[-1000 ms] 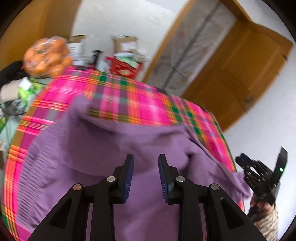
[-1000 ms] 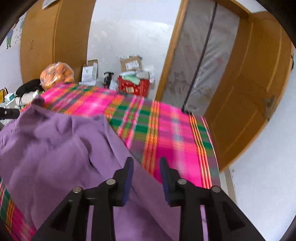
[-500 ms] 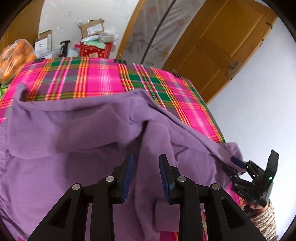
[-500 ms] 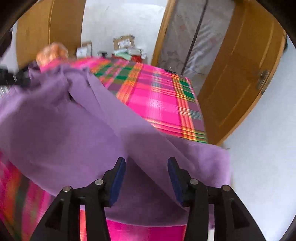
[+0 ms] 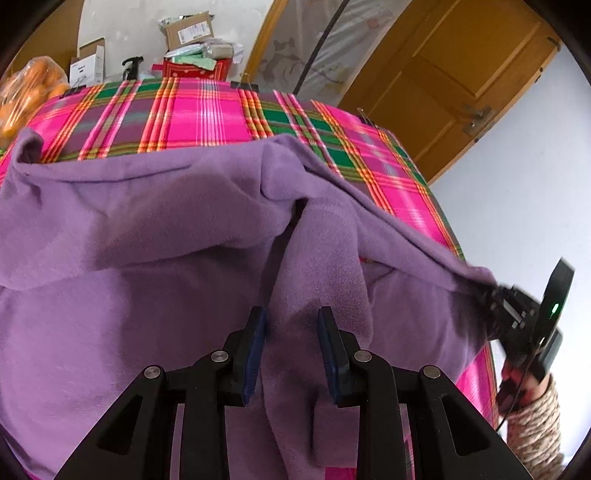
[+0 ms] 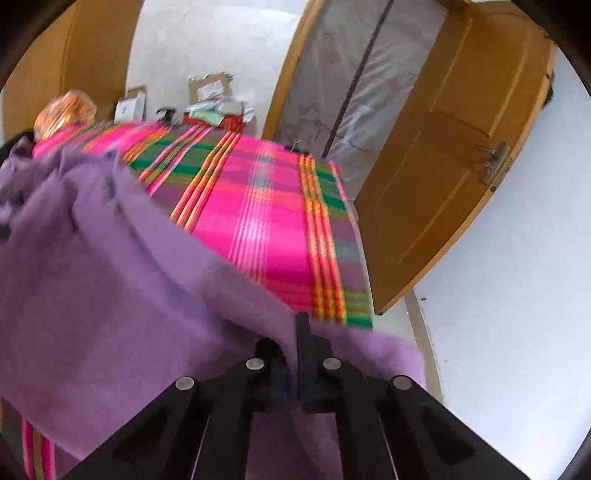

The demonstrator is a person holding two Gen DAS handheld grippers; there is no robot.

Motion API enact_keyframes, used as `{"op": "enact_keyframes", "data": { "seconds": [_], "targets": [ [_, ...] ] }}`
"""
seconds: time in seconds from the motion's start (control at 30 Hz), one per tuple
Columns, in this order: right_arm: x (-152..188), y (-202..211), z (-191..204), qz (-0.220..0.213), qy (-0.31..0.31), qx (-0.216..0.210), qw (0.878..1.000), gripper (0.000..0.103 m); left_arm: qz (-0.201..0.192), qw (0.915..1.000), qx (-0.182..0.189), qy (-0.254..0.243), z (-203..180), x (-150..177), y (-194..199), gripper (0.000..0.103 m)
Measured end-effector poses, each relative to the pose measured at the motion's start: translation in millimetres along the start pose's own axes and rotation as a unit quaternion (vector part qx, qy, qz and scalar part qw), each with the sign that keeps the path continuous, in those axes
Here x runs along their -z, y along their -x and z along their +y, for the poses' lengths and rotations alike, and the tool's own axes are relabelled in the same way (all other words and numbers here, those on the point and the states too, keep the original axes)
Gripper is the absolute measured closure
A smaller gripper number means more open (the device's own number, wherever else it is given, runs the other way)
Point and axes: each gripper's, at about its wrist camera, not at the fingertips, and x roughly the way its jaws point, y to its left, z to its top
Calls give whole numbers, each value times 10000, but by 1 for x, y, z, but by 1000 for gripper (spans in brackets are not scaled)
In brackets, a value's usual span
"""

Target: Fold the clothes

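Now pinching the purple garment [image 6: 110,295], right gripper [image 6: 295,332]; left gripper [image 5: 291,328] spread.

Soft matt purple fleece garment [image 5: 147,258], woven plaid cloth [image 5: 207,118] being stretched over the counter, matt black plastic claw [image 5: 291,332] with metal rivets, glossy varnished wooden door [image 6: 454,155], cardboard boxes [image 5: 188,29].

Garment [image 5: 147,258] spread over near half of table cloth [image 5: 207,114]; bare cloth beyond, toward 12 o'clock; boxes [image 5: 188,29] and bag of fruit [image 5: 26,92] behind far edge, 11 o'clock; door [image 5: 461,81] at 2 o'clock; left gripper [image 5: 291,332] astride central fold; right gripper [image 6: 295,343] at garment's 3 o'clock corner.
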Motion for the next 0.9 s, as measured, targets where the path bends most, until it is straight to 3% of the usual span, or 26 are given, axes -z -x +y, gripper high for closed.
{"op": "enact_keyframes", "data": {
  "seconds": [0.17, 0.57, 0.7, 0.9],
  "targets": [
    [-24, -3, -15, -109, -244, 11, 9996, 100, 59, 10000, 20, 72, 3, 3, -5, 73],
    [-100, -42, -24, -463, -450, 526, 9965, 100, 82, 9998, 117, 148, 7, 4, -6, 73],
    [-118, -60, -27, -329, -657, 492, 9961, 100, 52, 9996, 171, 200, 10, 5, -2, 73],
    [-114, -80, -27, 114, -813, 468, 9955, 100, 17, 9992, 241, 306, 18, 5, 0, 73]
  ]
}}
